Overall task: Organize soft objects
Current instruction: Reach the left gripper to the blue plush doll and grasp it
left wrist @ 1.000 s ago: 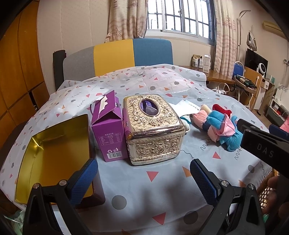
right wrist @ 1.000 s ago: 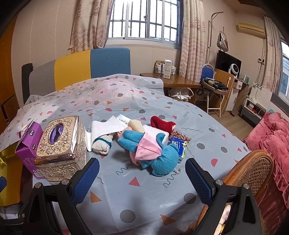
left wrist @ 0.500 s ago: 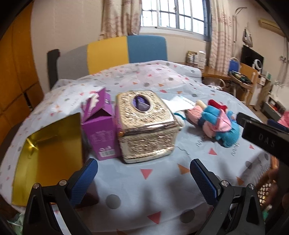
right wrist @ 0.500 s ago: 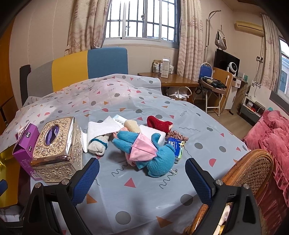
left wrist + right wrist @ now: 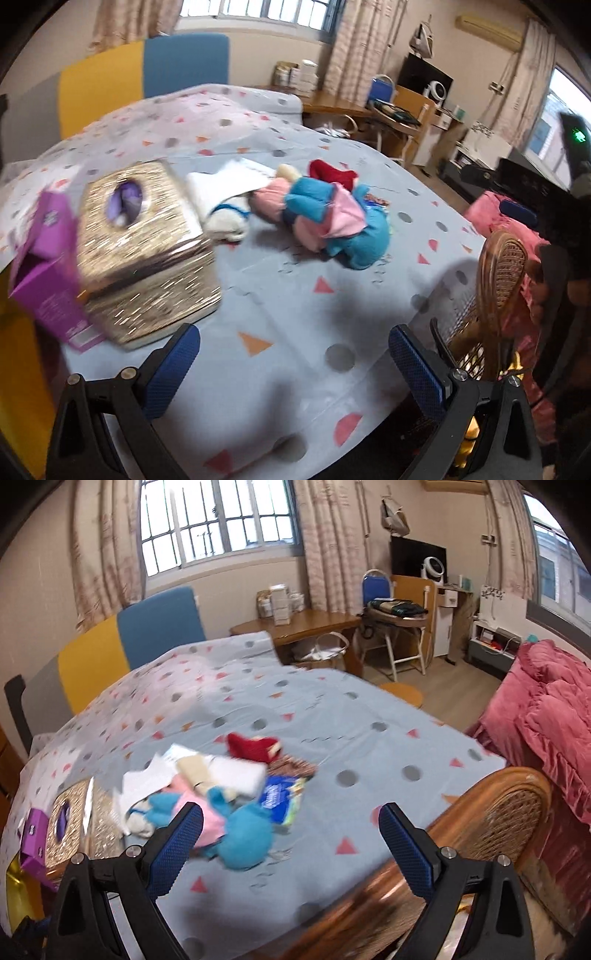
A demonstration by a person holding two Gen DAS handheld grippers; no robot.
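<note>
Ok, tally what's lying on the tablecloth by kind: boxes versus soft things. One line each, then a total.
Boxes: 2, the gold tissue box and the purple carton.
Soft things: 4 that I can separate, the blue plush toy, the red sock, the white sock and the white folded cloth; the pile may hide more.
Total: 6.

plush toy (image 5: 332,225): 1; ornate tissue box (image 5: 144,243): 1; purple carton (image 5: 48,273): 1

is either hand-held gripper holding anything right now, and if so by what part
Nothing is held. The left hand-held gripper and the right hand-held gripper both stand open above the tablecloth, short of the blue plush toy.
</note>
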